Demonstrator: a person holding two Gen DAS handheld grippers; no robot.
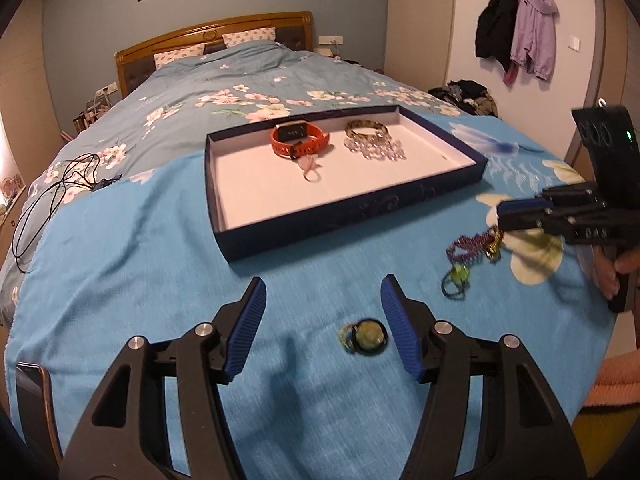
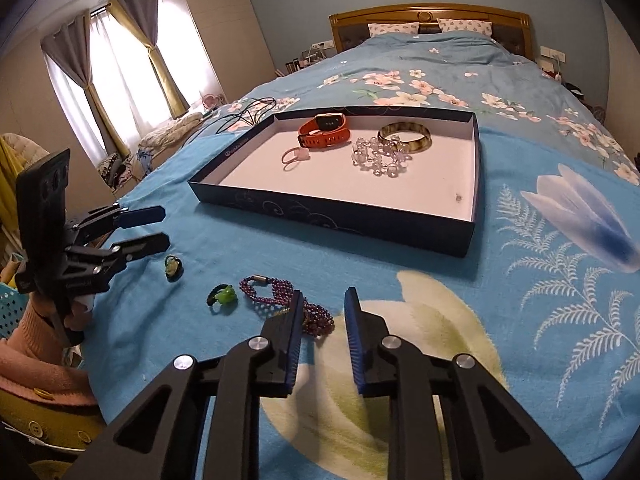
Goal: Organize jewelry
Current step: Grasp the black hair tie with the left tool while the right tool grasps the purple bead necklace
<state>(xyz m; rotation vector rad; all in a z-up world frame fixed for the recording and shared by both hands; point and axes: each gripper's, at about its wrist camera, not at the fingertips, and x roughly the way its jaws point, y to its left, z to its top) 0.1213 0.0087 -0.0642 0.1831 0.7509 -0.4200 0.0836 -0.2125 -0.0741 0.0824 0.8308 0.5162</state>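
Right tool (image 2: 322, 322), jaws apart, is straddling the beads (image 2: 288, 308); the strand risks slipping free. Left tool (image 1: 322, 316), jaws wide, is hovering over the ring (image 1: 366, 336).

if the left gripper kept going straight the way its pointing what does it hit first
Probably the small ring with the round green top on the blue blanket, lying between the open left gripper fingers. Beyond it stands the box tray. Height above the ring is unclear.

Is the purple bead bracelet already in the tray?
No, the purple bead bracelet lies on the blue blanket outside the tray, by the right hand-held gripper.
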